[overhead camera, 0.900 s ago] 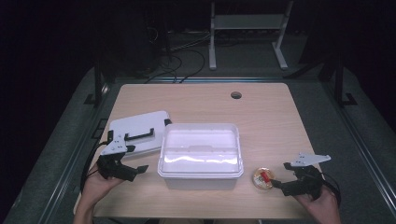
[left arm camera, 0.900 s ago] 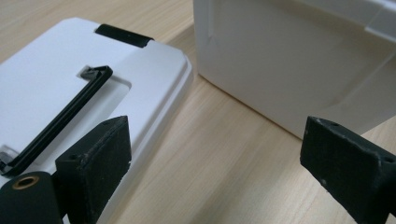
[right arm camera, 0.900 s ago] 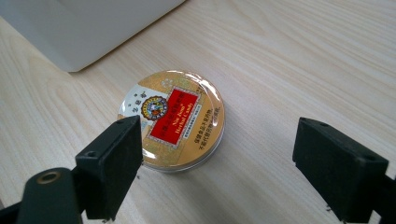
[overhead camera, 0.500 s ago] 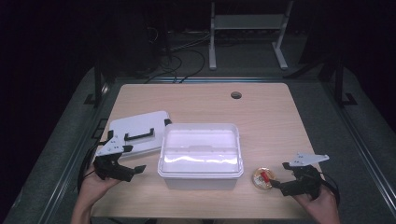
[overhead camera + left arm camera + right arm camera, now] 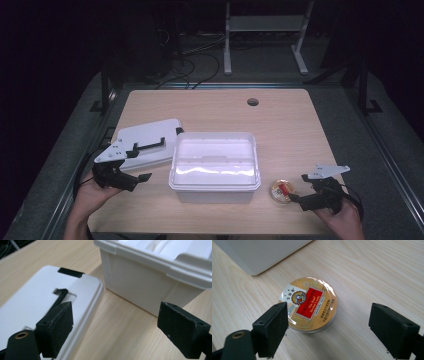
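High view: wooden table [image 5: 220, 107], dark room; left tool [image 5: 142, 177] wide open, empty; right tool [image 5: 296, 198] agape, nothing gripped.

Round gold candy tin [image 5: 308, 304] with red label lies flat beside white box [image 5: 215, 162]

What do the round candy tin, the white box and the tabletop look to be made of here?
Round candy tin: probably thin metal with a glossy printed gold-and-red lid; the top glares brightly. White box: moulded plastic, semi-matte, with rounded rim and ribs; its lid beside it looks the same. Table: pale wood-grain surface, likely laminate, with a smooth low sheen.
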`<action>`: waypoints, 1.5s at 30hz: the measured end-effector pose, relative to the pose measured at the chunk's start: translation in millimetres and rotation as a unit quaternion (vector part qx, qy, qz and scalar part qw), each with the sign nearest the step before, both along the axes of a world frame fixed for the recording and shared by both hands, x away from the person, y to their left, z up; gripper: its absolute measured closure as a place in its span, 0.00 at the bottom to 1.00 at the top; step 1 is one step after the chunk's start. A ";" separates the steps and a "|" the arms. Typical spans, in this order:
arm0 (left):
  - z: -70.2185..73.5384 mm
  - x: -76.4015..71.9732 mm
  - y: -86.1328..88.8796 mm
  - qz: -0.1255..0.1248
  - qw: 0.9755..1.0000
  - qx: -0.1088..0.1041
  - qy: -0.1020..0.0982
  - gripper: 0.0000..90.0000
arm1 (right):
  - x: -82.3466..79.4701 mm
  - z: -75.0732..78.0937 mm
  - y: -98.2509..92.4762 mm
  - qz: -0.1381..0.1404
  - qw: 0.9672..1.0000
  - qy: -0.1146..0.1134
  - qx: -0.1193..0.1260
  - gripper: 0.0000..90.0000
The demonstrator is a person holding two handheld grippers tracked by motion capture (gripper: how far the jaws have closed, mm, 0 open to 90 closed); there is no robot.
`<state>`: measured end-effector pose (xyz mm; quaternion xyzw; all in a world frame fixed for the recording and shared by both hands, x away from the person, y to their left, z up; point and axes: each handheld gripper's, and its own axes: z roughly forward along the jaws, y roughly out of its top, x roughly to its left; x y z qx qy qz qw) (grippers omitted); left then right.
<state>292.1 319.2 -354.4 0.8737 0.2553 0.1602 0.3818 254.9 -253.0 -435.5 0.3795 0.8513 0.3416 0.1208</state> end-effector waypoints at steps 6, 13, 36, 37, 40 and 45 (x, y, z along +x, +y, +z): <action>30.4 3.0 -8.6 -0.025 0.999 0.029 -0.005 0.16 | 1.4 0.4 2.3 0.003 1.000 0.002 -0.001 0.17; 60.2 7.2 -30.0 -0.065 0.997 0.042 -0.011 0.18 | 1.0 1.6 1.6 0.002 1.000 0.002 0.001 0.17; 79.6 47.0 -133.3 -0.217 0.970 0.103 0.031 0.34 | -1.2 4.7 1.1 0.008 1.000 -0.005 0.003 0.17; 78.5 49.5 -136.4 -0.224 0.968 0.110 0.032 0.35 | -1.3 4.8 1.2 0.008 1.000 -0.005 0.004 0.17; 73.0 55.6 -146.2 -0.234 0.965 0.109 0.051 0.38 | -1.8 5.1 1.4 0.010 1.000 -0.004 0.005 0.17; 66.7 63.4 -160.9 -0.247 0.959 0.119 0.067 0.42 | -2.3 5.3 2.3 0.011 1.000 -0.004 0.006 0.17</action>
